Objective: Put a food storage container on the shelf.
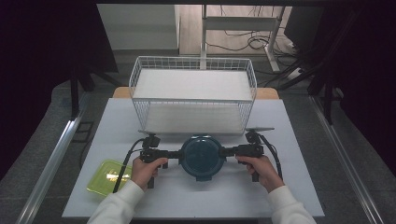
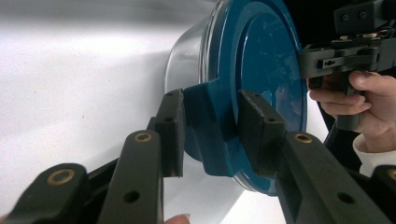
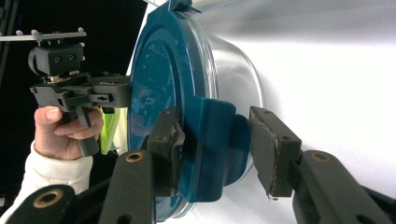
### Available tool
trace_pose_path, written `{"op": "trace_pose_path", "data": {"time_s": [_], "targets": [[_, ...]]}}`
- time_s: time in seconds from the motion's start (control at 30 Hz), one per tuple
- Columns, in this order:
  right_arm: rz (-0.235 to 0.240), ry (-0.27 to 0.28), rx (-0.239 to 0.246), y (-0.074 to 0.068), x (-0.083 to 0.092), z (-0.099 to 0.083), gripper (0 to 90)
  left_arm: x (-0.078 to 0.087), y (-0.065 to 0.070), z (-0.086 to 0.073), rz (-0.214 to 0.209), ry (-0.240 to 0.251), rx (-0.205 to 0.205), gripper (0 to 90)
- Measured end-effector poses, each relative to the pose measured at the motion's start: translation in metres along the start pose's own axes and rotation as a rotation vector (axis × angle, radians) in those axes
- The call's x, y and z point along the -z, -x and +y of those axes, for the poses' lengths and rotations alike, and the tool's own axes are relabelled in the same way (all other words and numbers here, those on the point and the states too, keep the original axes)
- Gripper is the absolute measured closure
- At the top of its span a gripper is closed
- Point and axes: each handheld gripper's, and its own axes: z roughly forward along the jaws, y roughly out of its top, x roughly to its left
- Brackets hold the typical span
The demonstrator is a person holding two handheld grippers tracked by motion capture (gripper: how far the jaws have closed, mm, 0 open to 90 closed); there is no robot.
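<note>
A round glass container with a blue lid (image 1: 201,156) sits on the white table (image 1: 196,196), just in front of the wire basket (image 1: 193,93) and between the person's two hands. The left gripper (image 1: 173,154) comes at it from the left side and the right gripper (image 1: 227,151) from the right, both lying roughly level and pointing inward at each other, so the container is caught squarely in the middle.

In the left gripper view, the jaws straddle a blue locking flap (image 2: 212,126) on the lid's edge. Both pads appear to lie against the flap's sides, so this gripper looks clamped on it.

In the right gripper view, the jaws stand either side of the opposite flap (image 3: 210,144). One pad presses on the lid-top side of the flap, while the other pad stands just off the flap with a thin gap showing, so this gripper is a little apart and not fully gripping.

The clear bowl under the lid rests on the table. A yellow-green tray (image 1: 107,177) lies near the table's left front corner, well apart from the container, behind the left forearm.
</note>
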Motion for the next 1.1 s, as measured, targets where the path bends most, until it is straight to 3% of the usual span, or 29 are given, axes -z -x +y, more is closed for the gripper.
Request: {"op": "trace_pose_path", "data": {"time_s": [0.23,0.47,0.73,0.93,1.1], "targets": [[-0.018,0.028,0.005,-0.010,0.003,-0.006,56.4,0.003,0.002,-0.002,-0.002,0.023,0.005,65.9],[-0.005,0.045,0.000,-0.008,0.007,-0.012,56.6,0.002,0.005,-0.002,-0.008,0.035,-0.021,67.2],[0.004,0.054,0.039,-0.010,0.005,-0.012,57.5,0.002,-0.003,-0.002,-0.024,0.021,-0.014,65.6],[0.019,0.053,0.017,-0.004,0.005,-0.011,57.2,-0.003,-0.002,0.000,-0.015,-0.007,-0.019,61.0],[0.026,0.059,0.013,-0.002,0.004,-0.010,57.0,-0.005,-0.006,0.003,-0.043,-0.025,0.018,58.3]]}}
